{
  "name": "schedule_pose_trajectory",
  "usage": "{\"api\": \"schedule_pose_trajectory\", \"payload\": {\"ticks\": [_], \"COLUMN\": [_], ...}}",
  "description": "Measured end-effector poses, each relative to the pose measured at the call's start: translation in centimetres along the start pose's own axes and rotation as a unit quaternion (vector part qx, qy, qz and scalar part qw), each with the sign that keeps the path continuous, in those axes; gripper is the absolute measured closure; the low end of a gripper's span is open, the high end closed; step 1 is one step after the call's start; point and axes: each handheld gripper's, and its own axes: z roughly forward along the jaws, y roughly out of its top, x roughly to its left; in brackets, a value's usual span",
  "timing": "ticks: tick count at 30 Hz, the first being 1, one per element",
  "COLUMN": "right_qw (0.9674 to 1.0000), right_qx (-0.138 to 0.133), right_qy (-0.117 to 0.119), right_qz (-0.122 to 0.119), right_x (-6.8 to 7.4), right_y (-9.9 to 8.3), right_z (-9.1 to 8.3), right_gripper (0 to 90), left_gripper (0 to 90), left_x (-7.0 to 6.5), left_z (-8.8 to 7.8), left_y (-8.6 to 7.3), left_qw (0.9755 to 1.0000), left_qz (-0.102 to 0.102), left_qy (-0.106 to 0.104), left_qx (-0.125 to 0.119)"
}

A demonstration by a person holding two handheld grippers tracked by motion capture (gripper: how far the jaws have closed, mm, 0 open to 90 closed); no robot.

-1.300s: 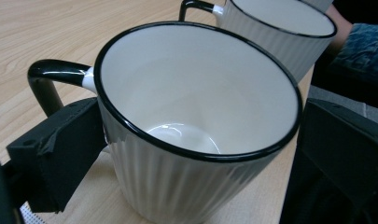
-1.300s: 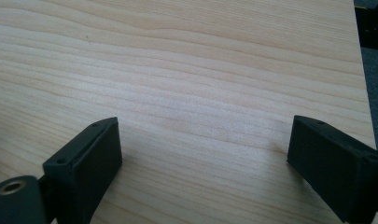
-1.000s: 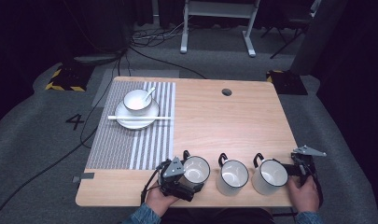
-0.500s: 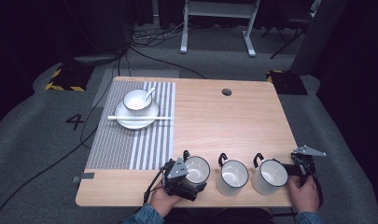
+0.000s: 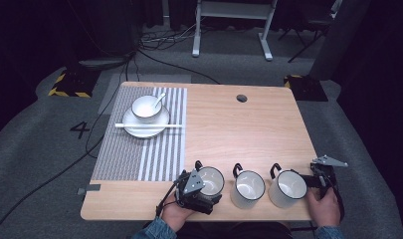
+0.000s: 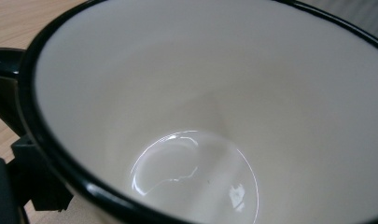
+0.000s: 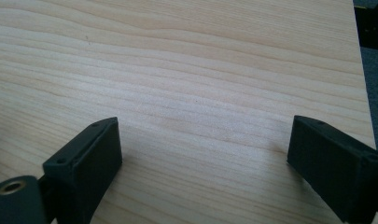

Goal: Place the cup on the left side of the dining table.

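Three white mugs with black rims stand in a row near the front edge of the wooden table (image 5: pixel 239 134). My left gripper (image 5: pixel 205 192) is at the left mug (image 5: pixel 212 179), jaws around its body. In the left gripper view that mug's inside (image 6: pixel 200 116) looms very close, with one black finger (image 6: pixel 37 186) pressed against its outer wall. The middle mug (image 5: pixel 249 187) and right mug (image 5: pixel 288 187) stand free, handles pointing away. My right gripper (image 5: pixel 314 180) sits just right of the right mug, open. Between its jaws lies bare wood (image 7: pixel 177 70), with the gripper (image 7: pixel 205 158) low over it.
A grey striped placemat (image 5: pixel 139 149) covers the table's left part. At its far end a plate (image 5: pixel 161 127) carries a white bowl (image 5: pixel 146 107) with a spoon, and chopsticks (image 5: pixel 174 126) lie across the plate. A round cable hole (image 5: pixel 242 98) is near the back edge.
The left gripper has edged slightly toward the left mug. The right gripper and the other mugs have stayed put.
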Motion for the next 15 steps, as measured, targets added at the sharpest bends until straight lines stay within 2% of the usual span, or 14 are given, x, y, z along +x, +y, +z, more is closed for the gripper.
{"api": "schedule_pose_trajectory", "payload": {"ticks": [4, 7, 13, 14, 15], "right_qw": [1.0, 1.0, 1.0, 1.0, 1.0], "right_qx": [0.001, 0.001, 0.001, 0.0, 0.0], "right_qy": [-0.001, -0.001, -0.001, -0.001, -0.001], "right_qz": [0.001, 0.002, 0.002, 0.001, 0.001], "right_x": [0.0, 0.0, 0.0, 0.0, 0.0], "right_y": [0.0, 0.0, 0.0, 0.0, 0.0], "right_z": [0.0, 0.0, 0.0, 0.0, 0.0], "right_gripper": [10.2, 10.2, 10.2, 10.1, 10.1], "left_gripper": [2.8, 2.8, 2.8, 2.8, 2.9], "left_x": [-0.2, -0.4, -0.6, -0.5, -0.5], "left_z": [-0.1, -0.3, -0.8, -1.1, -1.1], "left_y": [0.5, 0.9, 1.9, 2.3, 2.3], "left_qw": [0.9998, 0.9999, 0.9997, 0.9994, 0.9994], "left_qz": [-0.015, -0.008, -0.015, -0.024, -0.024], "left_qy": [-0.012, -0.009, -0.011, -0.013, -0.013], "left_qx": [0.002, -0.002, -0.016, -0.02, -0.02]}}
